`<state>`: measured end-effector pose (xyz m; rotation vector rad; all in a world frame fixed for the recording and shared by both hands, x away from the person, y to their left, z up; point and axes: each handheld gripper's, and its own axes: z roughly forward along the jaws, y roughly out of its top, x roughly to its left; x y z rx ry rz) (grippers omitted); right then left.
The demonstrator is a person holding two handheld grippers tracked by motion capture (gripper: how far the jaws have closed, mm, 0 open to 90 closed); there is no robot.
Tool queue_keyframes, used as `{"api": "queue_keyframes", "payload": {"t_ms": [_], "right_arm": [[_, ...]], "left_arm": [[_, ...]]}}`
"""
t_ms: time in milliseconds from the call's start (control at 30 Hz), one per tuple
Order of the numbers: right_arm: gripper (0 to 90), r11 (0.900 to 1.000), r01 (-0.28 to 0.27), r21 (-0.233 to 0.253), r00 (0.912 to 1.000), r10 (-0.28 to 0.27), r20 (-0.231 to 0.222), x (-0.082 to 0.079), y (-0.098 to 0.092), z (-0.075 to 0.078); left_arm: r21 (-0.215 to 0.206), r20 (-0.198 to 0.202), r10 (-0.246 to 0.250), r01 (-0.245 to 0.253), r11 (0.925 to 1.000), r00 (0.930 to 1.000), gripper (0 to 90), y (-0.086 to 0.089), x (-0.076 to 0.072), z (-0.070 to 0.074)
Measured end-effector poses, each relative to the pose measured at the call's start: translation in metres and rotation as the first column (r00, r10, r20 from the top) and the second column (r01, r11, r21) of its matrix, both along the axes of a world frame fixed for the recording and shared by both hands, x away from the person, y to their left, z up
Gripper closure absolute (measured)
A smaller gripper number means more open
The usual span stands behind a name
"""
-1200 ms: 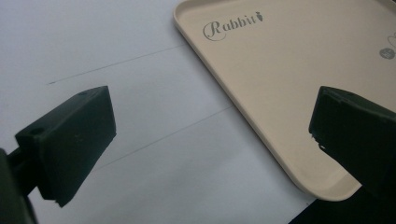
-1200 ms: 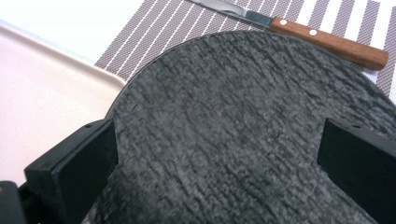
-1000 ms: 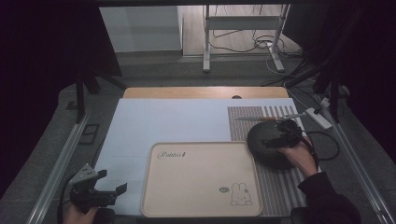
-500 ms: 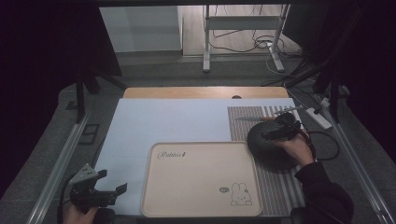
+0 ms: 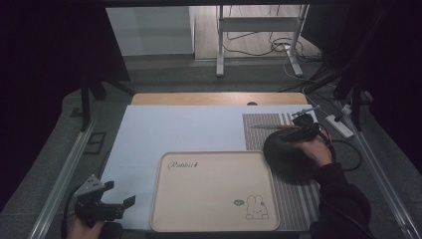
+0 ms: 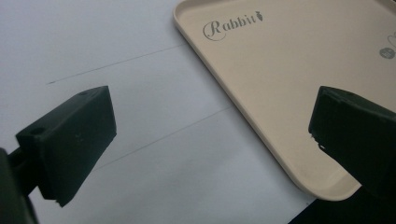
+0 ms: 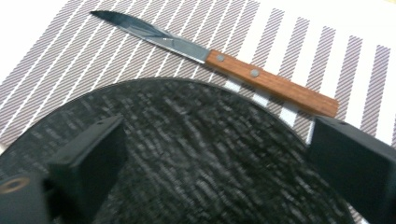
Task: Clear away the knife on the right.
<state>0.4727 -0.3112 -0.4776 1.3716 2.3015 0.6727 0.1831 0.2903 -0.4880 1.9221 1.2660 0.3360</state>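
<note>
1. The left gripper sits at the near left corner of the table, held in a hand. Its jaws are spread wide with nothing between them, just left of the beige rabbit tray.
2. The tray lies near the middle on a pale sheet, its "Rabbit" lettering at the far left corner.
3. The right gripper hovers over the far edge of a black round plate, its jaws parted and gripping nothing.
4. A wooden-handled knife lies on the striped placemat just beyond the plate, blade pointing left.
</note>
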Motion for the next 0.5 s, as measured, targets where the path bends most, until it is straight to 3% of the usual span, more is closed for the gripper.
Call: {"api": "queue_keyframes", "payload": {"t_ms": [33, 67, 267, 433, 500], "right_arm": [[20.0, 1.000, -0.009, 0.008, 0.9999, 0.009, -0.008, 0.002, -0.001, 0.000], [22.7, 1.000, -0.013, 0.011, 0.9998, 0.013, -0.013, 0.003, -0.002, 0.000], [60.3, 0.998, -0.020, 0.061, 0.9996, 0.021, -0.019, 0.016, -0.010, 0.005], [89.7, 0.998, -0.021, 0.066, 0.9985, 0.024, -0.049, 0.031, -0.017, 0.006], [89.8, 0.998, 0.000, 0.062, 0.9977, 0.004, -0.068, 0.038, -0.021, 0.005]], "left_arm": [[0.000, 0.000, 0.000, 0.000, 1.0000, 1.0000, 0.8, 0.000, 0.000, 0.000], [-0.001, 0.000, 0.001, -0.001, 1.0000, 1.0000, 0.9, 0.000, 0.000, 0.000], [-0.002, 0.000, 0.001, -0.001, 1.0000, 1.0000, 0.8, 0.000, 0.000, 0.000], [-0.005, -0.001, 0.004, -0.004, 1.0000, 1.0000, 0.8, 0.001, 0.000, 0.000], [-0.006, -0.001, 0.005, -0.005, 1.0000, 1.0000, 0.8, 0.001, 0.000, 0.000]]}}
